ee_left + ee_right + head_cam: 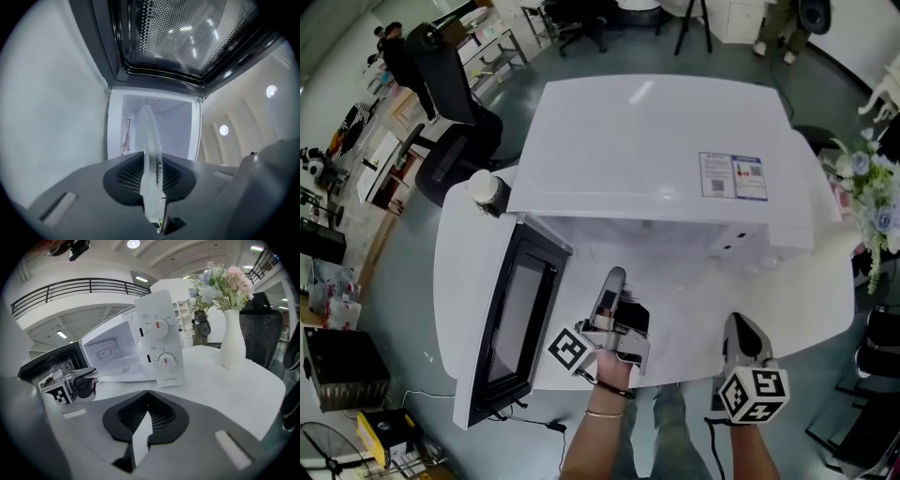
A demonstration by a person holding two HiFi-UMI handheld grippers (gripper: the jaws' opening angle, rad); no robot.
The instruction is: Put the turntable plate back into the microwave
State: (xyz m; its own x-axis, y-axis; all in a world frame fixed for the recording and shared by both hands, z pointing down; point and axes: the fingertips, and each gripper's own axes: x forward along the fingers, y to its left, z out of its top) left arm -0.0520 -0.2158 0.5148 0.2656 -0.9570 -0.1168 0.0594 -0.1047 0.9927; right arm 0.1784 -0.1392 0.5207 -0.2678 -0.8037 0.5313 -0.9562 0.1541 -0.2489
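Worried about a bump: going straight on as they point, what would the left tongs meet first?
Way looks free into the open microwave; the turntable plate in the left tongs would probably reach its back wall first. Depth is unclear.

- Microwave cavity [110,352] gapes open toward the person; only the glass plate [151,154], on edge, stands before its mouth
- Open door [520,319] bars the left flank
- Vase [233,345] stands on the table [234,390], well right of the control panel [161,341]
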